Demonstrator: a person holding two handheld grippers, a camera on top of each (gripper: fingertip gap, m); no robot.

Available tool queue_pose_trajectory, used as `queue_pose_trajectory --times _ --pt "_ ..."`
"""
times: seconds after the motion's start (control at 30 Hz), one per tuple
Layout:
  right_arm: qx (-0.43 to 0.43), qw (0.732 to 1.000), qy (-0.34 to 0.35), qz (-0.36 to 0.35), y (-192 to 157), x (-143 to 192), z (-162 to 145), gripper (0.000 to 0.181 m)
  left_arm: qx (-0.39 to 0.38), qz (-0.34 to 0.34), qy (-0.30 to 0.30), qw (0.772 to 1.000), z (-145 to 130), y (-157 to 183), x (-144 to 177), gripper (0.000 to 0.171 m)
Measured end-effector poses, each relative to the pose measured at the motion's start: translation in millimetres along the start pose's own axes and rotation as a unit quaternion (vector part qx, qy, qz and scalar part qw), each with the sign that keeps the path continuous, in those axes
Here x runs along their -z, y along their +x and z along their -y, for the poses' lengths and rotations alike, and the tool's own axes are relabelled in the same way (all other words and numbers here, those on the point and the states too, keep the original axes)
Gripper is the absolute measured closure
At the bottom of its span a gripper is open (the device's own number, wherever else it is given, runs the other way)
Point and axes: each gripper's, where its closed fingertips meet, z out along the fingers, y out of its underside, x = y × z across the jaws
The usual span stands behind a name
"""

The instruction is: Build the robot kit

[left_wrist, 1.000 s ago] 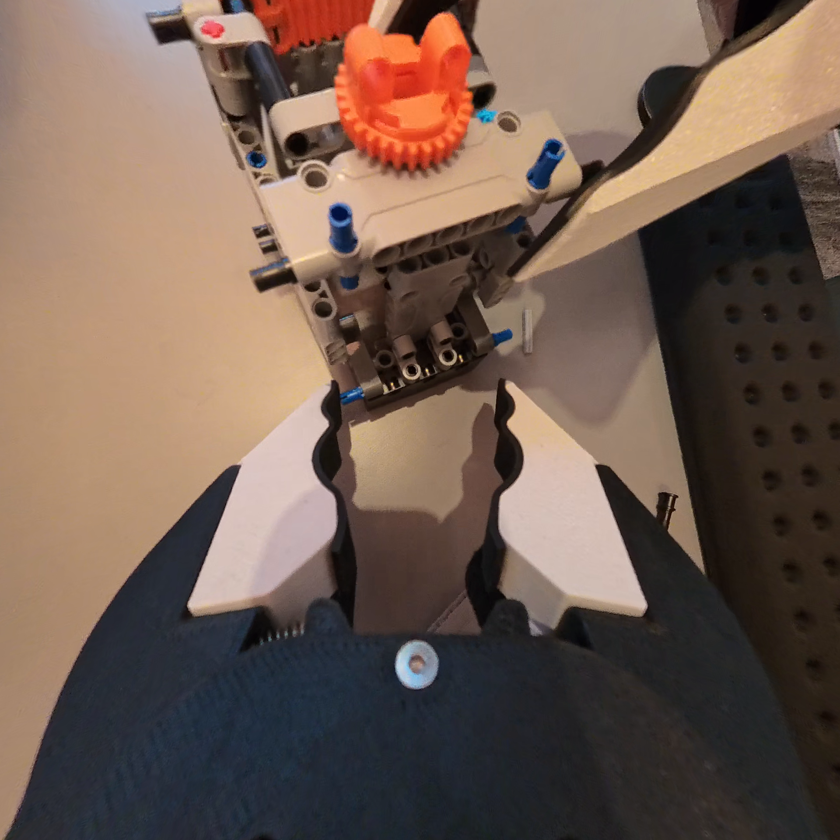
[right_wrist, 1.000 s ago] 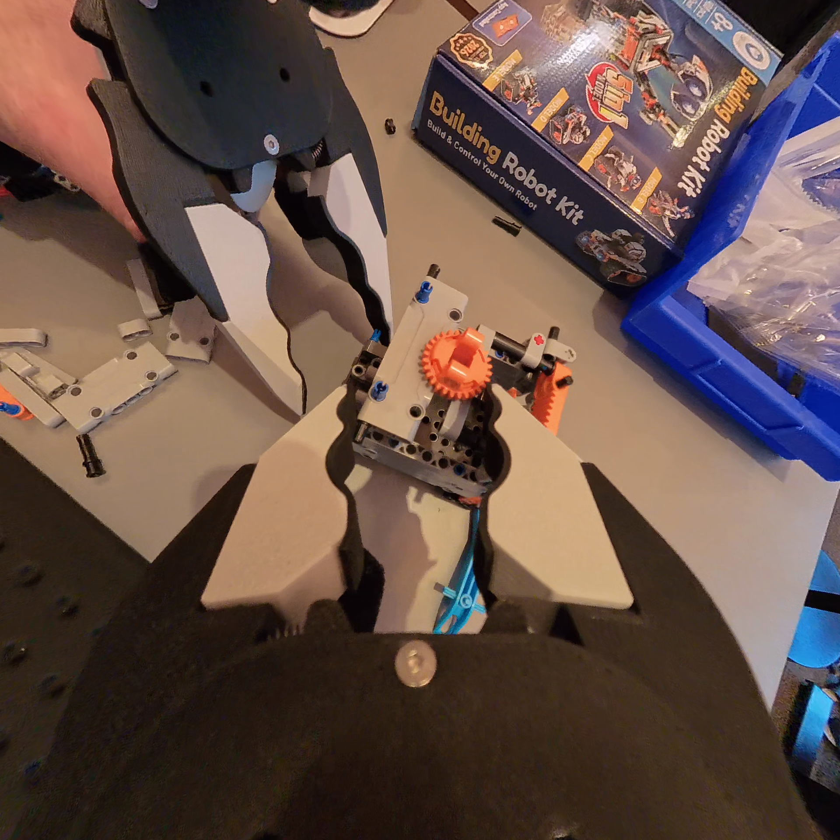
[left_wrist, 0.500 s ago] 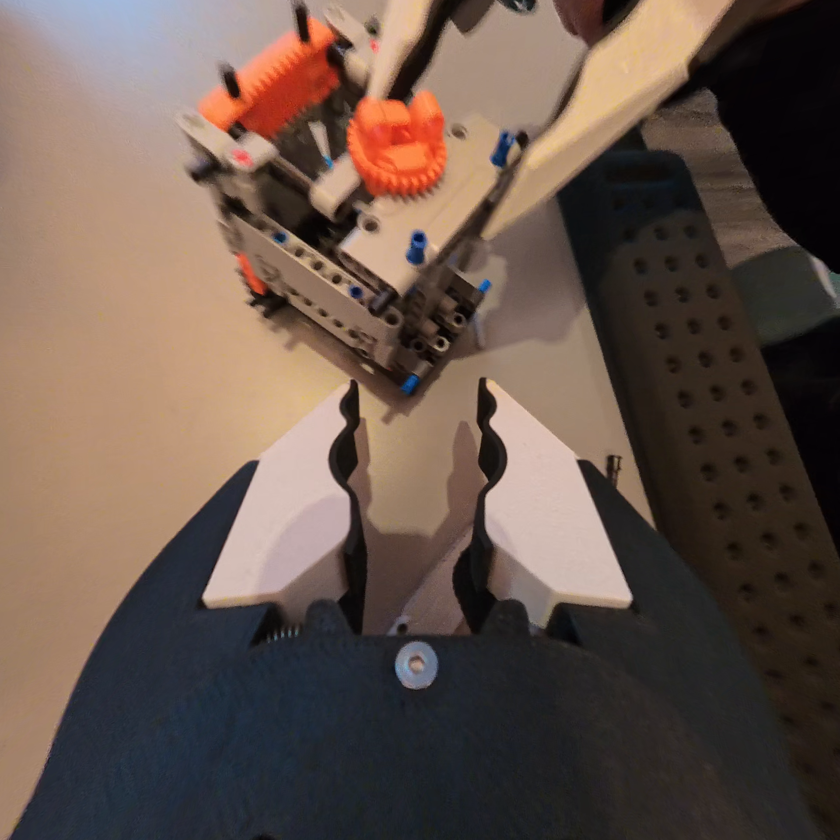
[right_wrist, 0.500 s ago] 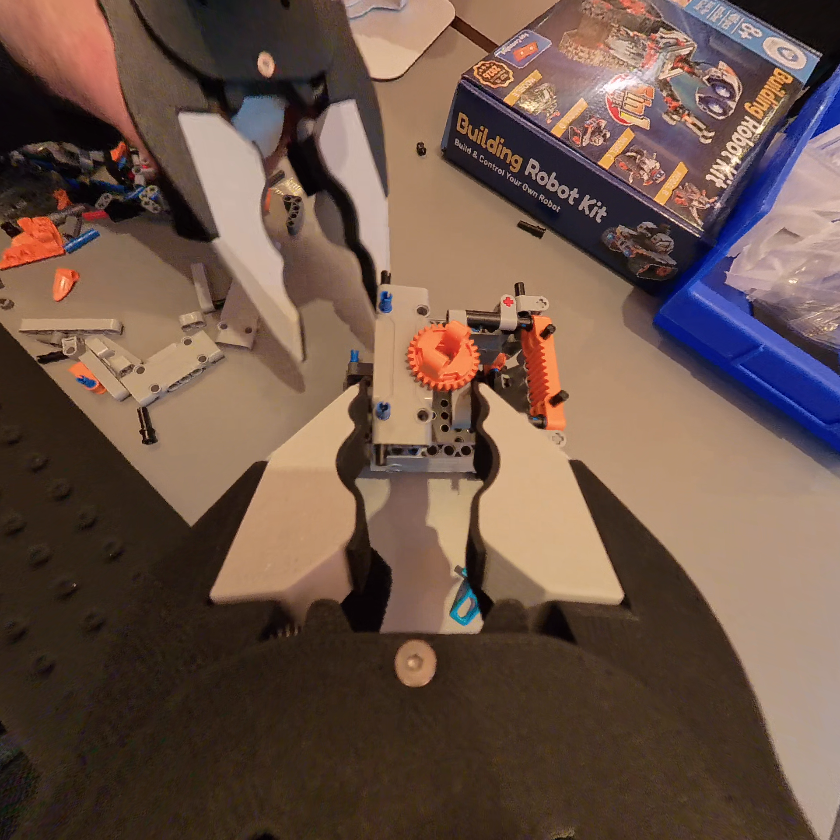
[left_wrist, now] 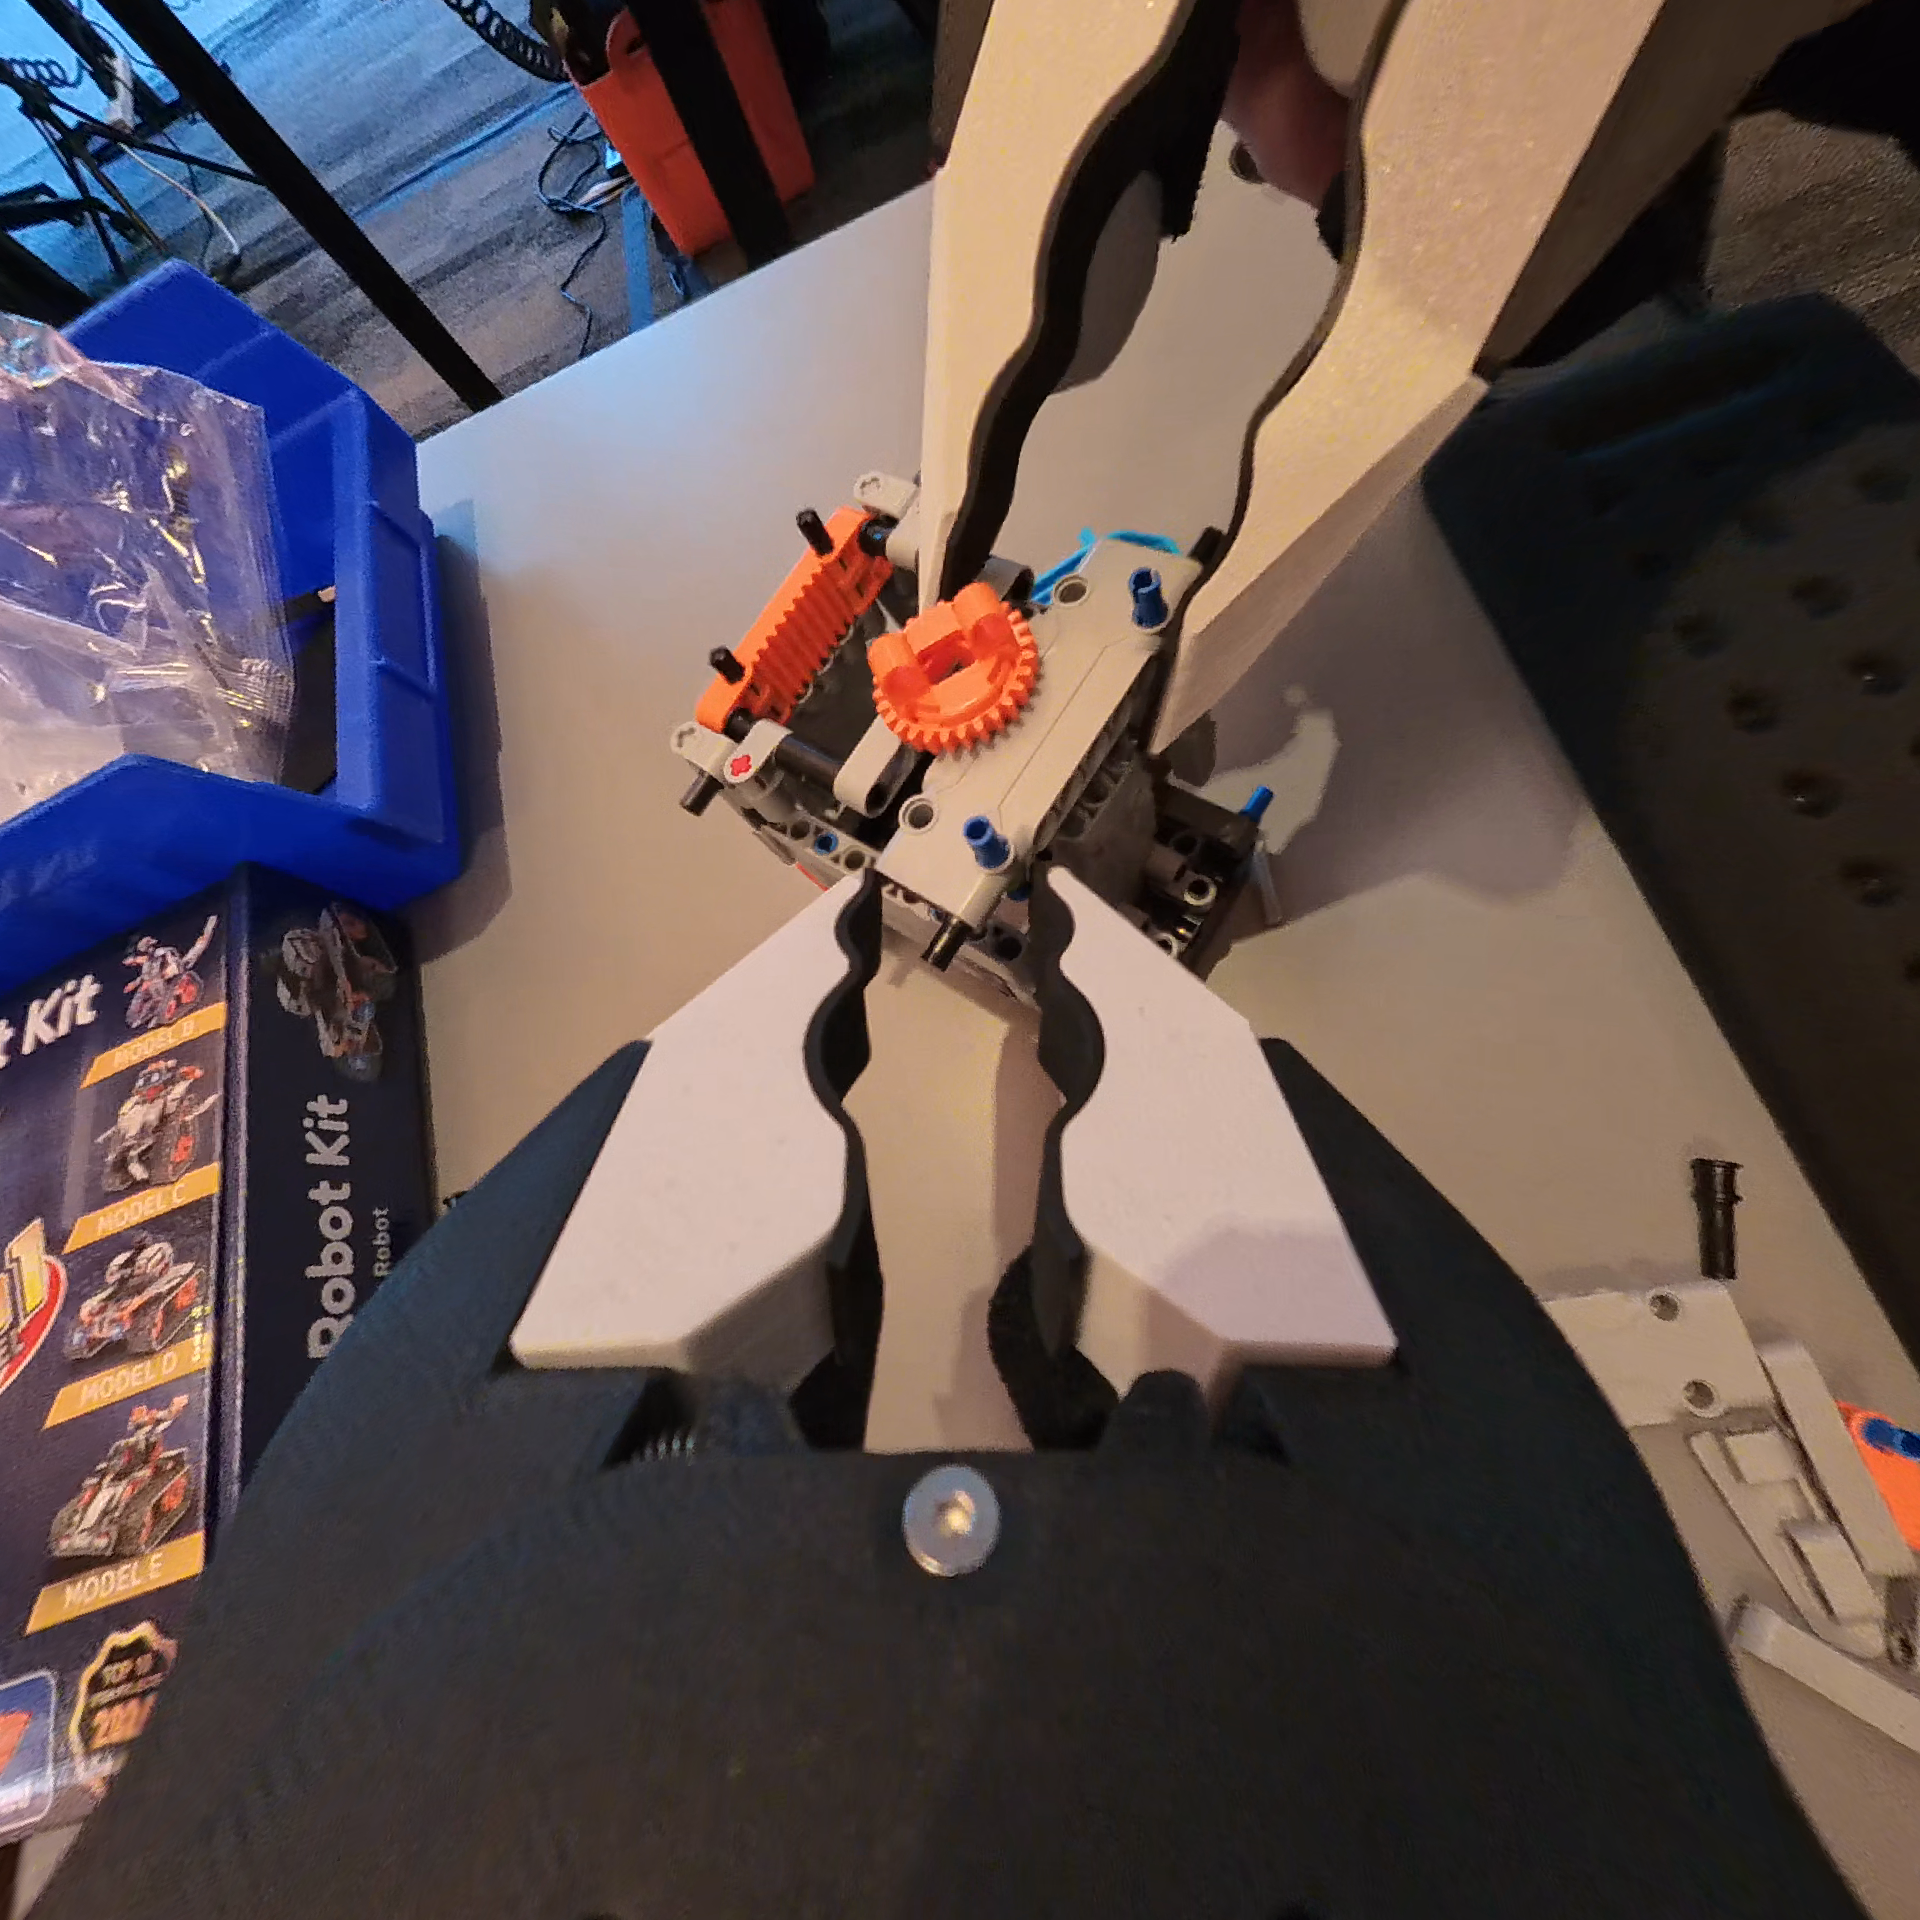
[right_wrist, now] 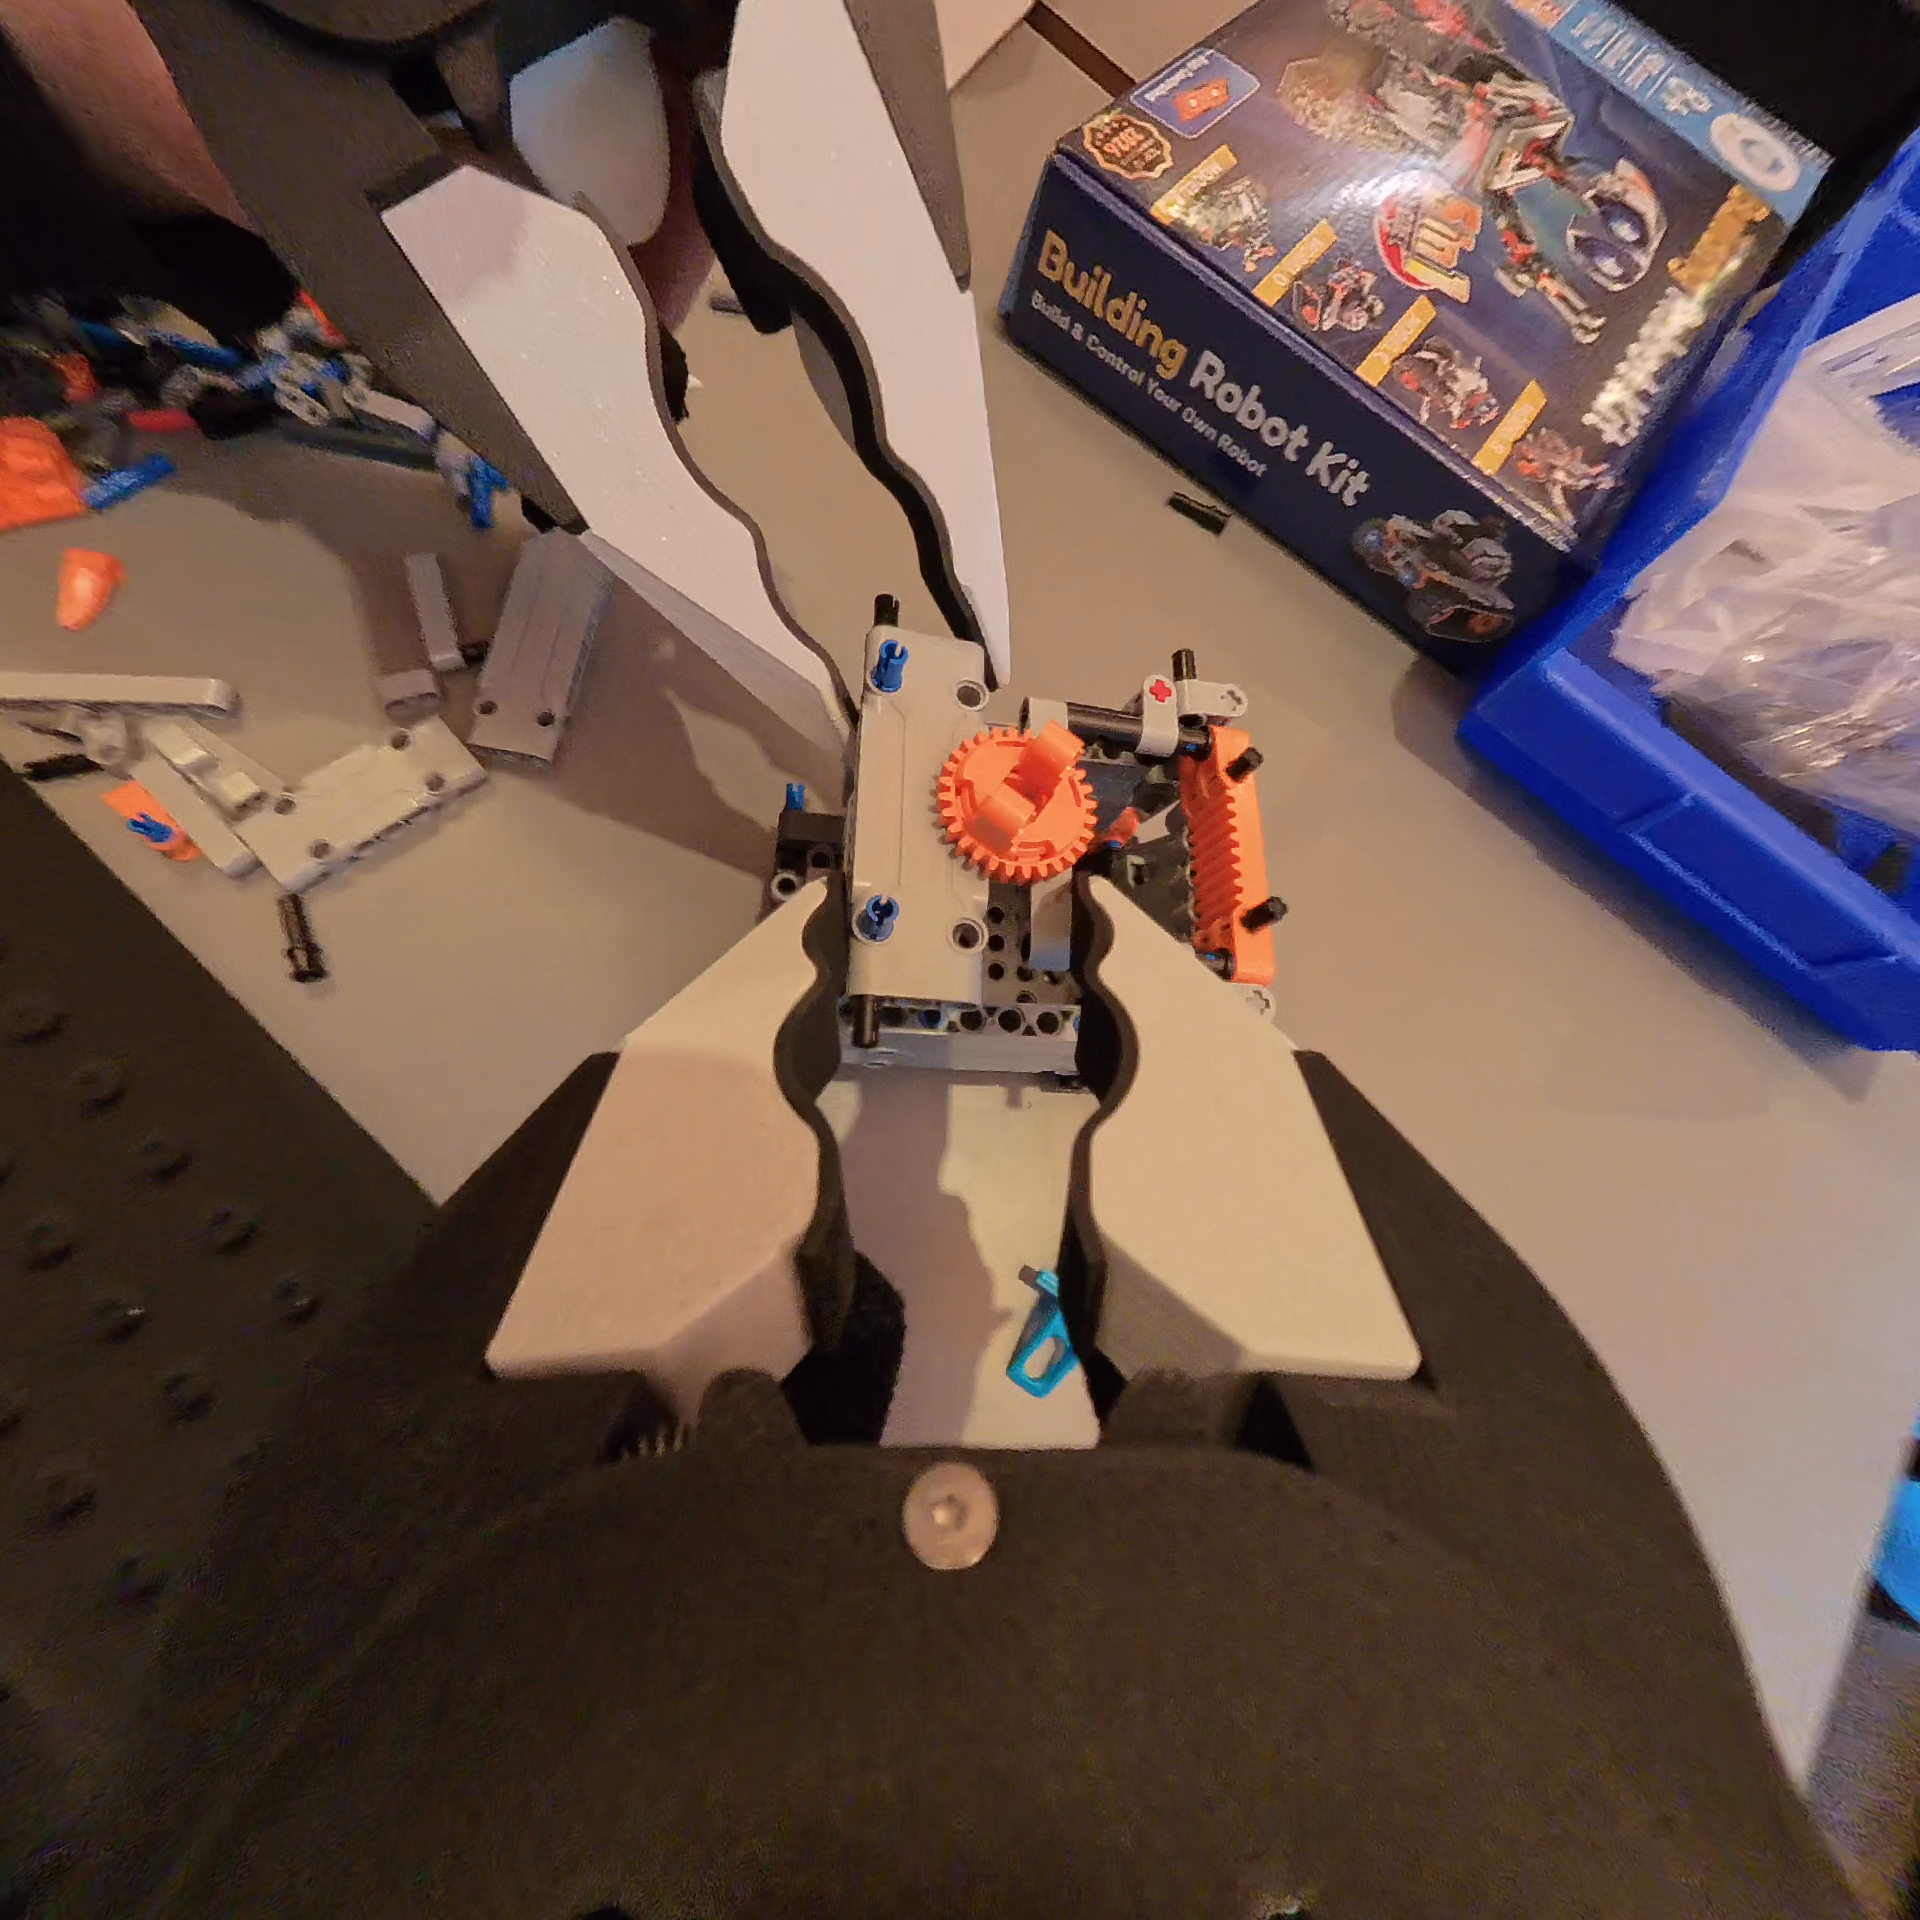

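Observation:
A small building-kit model [left_wrist: 1049, 727] of grey beams with an orange gear [left_wrist: 951, 675] on top and an orange toothed rack [left_wrist: 800, 634] on its side stands on the grey table. My left gripper [left_wrist: 956, 899] is closed on the near end of its grey top panel. My right gripper [left_wrist: 1060, 665] reaches in from the far side and clamps the model's body. In the right wrist view the right gripper [right_wrist: 951, 904] holds the model [right_wrist: 914, 831] across its width, and the left gripper [right_wrist: 920, 691] straddles the panel's far end.
A blue bin [right_wrist: 1662, 810] with plastic bags and a dark printed kit box [right_wrist: 1351, 312] lie on one side. Loose grey and orange parts [right_wrist: 353, 800] and a black perforated mat [right_wrist: 125, 1143] lie on the other. A small light-blue part [right_wrist: 1039, 1340] lies between the right fingers. The grippers are tip to tip, or close to it.
The left gripper swung round the model, moved in and narrowed its jaws onto the grey panel's end. The right gripper kept its hold and turned the model slightly.

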Motion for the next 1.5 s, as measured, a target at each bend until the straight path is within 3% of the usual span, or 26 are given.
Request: queue_pose_trajectory --times 0.27,0.33,0.53,0.77,1.07,1.43,1.5 --pt "-0.117 0.986 0.019 0.115 -3 7 9 0.14 0.096 -0.084 0.019 0.992 5 3 6 0.15" --pt "-0.115 0.986 0.01 0.124 -3 7 9 0.14 0.117 -0.102 0.015 0.988 4 4 6 0.152" --pt "0.022 1.0 -0.02 -0.003 -1 6 3 0.133 0.136 -0.109 0.006 0.985 -4 6 2 0.156" --pt "0.131 0.984 -0.039 -0.116 1 5 -5 0.142 0.161 -0.119 0.016 0.98 -1 8 3 0.157" --pt "0.037 0.998 0.031 -0.041 -1 14 7 0.143 0.159 -0.128 0.054 0.978 6 7 11 0.154" --pt "-0.049 0.995 0.075 0.038 1 20 14 0.143 0.167 -0.141 0.085 0.972 12 6 20 0.147" --pt "-0.064 0.993 0.082 0.057 0 21 15 0.142 0.157 -0.118 0.084 0.977 12 1 22 0.145"
